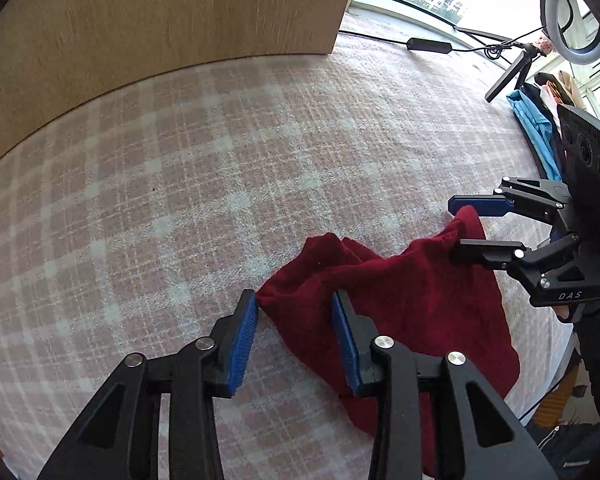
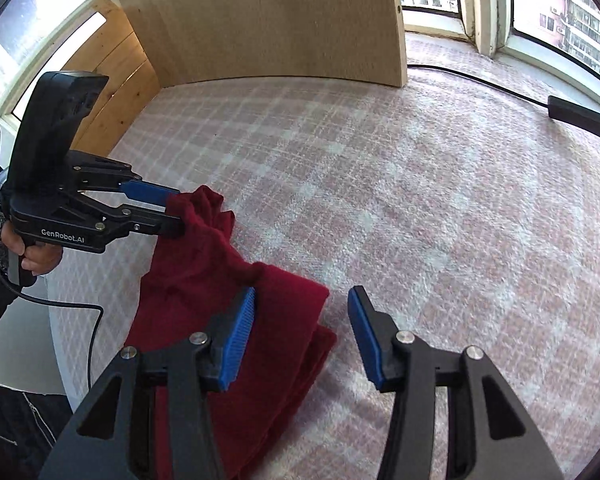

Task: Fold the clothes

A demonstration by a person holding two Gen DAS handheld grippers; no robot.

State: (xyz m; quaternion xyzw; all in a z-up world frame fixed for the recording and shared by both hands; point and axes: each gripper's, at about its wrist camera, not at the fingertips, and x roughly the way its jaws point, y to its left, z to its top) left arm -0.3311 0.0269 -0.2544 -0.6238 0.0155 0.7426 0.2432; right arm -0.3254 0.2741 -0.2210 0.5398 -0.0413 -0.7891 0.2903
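A dark red knit garment (image 1: 400, 300) (image 2: 204, 272) lies bunched on a pink and white checked cover (image 1: 180, 184). In the left wrist view my left gripper (image 1: 296, 300) is open, and the garment's near corner sits between its blue pads. The right wrist view shows that same left gripper (image 2: 178, 208) from the side, with a raised fold of the cloth between its fingertips. My right gripper (image 2: 302, 292) is open wide, its left pad touching the garment's edge. Seen from the left wrist, the right gripper (image 1: 456, 226) straddles a lifted corner of the cloth.
A wooden panel (image 2: 268, 20) stands at the back of the cover. A black cable with a power adapter (image 2: 578, 117) runs along the far right. A ring light on a tripod (image 1: 572, 8) and blue clothing (image 1: 536, 128) sit at the right edge. A hand (image 2: 36, 256) holds the left gripper's handle.
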